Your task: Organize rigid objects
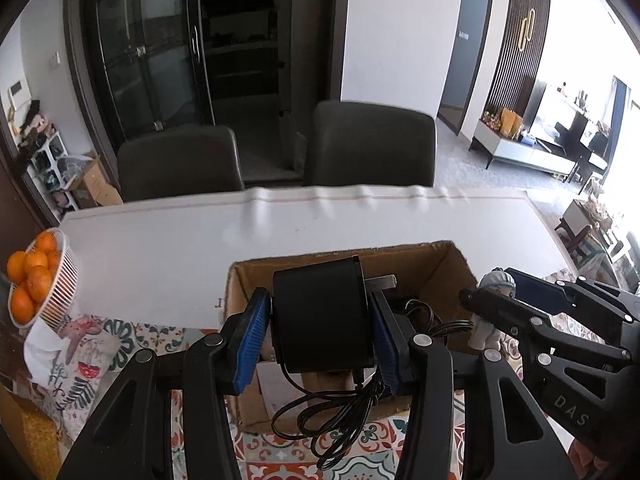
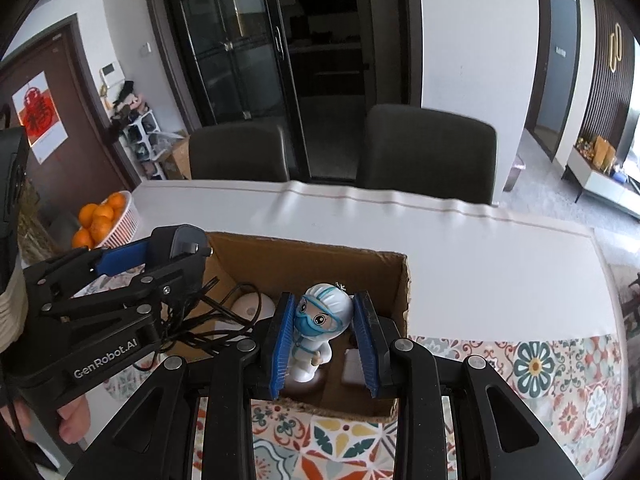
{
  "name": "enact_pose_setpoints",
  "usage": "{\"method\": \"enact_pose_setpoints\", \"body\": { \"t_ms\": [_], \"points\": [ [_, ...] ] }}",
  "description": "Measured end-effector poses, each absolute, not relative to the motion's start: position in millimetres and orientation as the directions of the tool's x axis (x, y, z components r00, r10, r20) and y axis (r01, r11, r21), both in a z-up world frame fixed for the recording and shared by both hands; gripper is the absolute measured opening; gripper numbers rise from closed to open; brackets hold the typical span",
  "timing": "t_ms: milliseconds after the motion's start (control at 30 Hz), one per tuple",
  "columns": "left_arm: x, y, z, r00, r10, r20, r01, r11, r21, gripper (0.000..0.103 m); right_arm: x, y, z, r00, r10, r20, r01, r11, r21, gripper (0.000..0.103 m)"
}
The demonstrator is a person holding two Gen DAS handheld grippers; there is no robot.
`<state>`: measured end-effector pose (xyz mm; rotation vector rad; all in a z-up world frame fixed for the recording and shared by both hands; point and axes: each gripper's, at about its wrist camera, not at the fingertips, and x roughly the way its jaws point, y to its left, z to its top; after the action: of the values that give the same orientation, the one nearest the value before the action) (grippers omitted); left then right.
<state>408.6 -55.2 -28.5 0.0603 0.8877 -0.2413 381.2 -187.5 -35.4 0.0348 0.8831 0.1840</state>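
Observation:
My left gripper (image 1: 320, 320) is shut on a black power adapter (image 1: 320, 316) with a dangling black cable (image 1: 336, 420), held above the open cardboard box (image 1: 444, 268). My right gripper (image 2: 323, 330) is shut on a white figurine in a blue mask and goggles (image 2: 320, 320), held over the right part of the same box (image 2: 320, 252). In the left wrist view the figurine (image 1: 490, 320) and right gripper (image 1: 500, 308) show at the right. In the right wrist view the left gripper (image 2: 176, 256) holds the adapter (image 2: 184, 240) at the left. A white round object (image 2: 252, 306) lies inside the box.
The box stands on a table with a white cover (image 1: 280, 224) and a patterned cloth (image 2: 540, 372) near me. A white basket of oranges (image 1: 36, 276) sits at the left edge. Two dark chairs (image 1: 372, 144) stand behind the table.

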Motion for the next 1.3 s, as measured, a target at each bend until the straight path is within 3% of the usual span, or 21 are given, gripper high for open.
{"method": "enact_pose_setpoints", "body": {
  "t_ms": [367, 600, 633, 667, 700, 900, 1300],
  "points": [
    [419, -60, -57, 0.55, -0.145, -0.822, 0.224, 0.974, -0.022, 0.049, 398, -190, -67, 0.545, 0.173, -0.821, -0.138, 0.984, 0.116, 0.03],
    [405, -48, -47, 0.605, -0.015, -0.796, 0.131, 0.988, 0.08, 0.079, 398, -187, -67, 0.551, 0.158, -0.819, -0.134, 0.986, 0.101, 0.031],
    [404, -46, -45, 0.609, -0.006, -0.793, 0.121, 0.989, 0.086, 0.081, 398, -186, -66, 0.555, 0.151, -0.818, -0.129, 0.987, 0.094, 0.039],
    [401, -44, -44, 0.613, 0.003, -0.79, 0.112, 0.99, 0.09, 0.081, 398, -186, -65, 0.557, 0.145, -0.818, -0.126, 0.988, 0.09, 0.054],
    [400, -41, -43, 0.615, 0.011, -0.789, 0.104, 0.99, 0.095, 0.082, 397, -186, -64, 0.564, 0.132, -0.815, -0.118, 0.99, 0.078, 0.058],
    [381, -31, -36, 0.629, 0.024, -0.777, 0.074, 0.993, 0.091, 0.089, 375, -184, -48, 0.6, 0.038, -0.799, -0.055, 0.998, 0.007, 0.06],
    [302, -23, 8, 0.723, -0.017, -0.69, 0.084, 0.994, 0.064, 0.103, 292, -193, 6, 0.707, -0.044, -0.706, 0.047, 0.999, -0.016, 0.079]
  ]
}}
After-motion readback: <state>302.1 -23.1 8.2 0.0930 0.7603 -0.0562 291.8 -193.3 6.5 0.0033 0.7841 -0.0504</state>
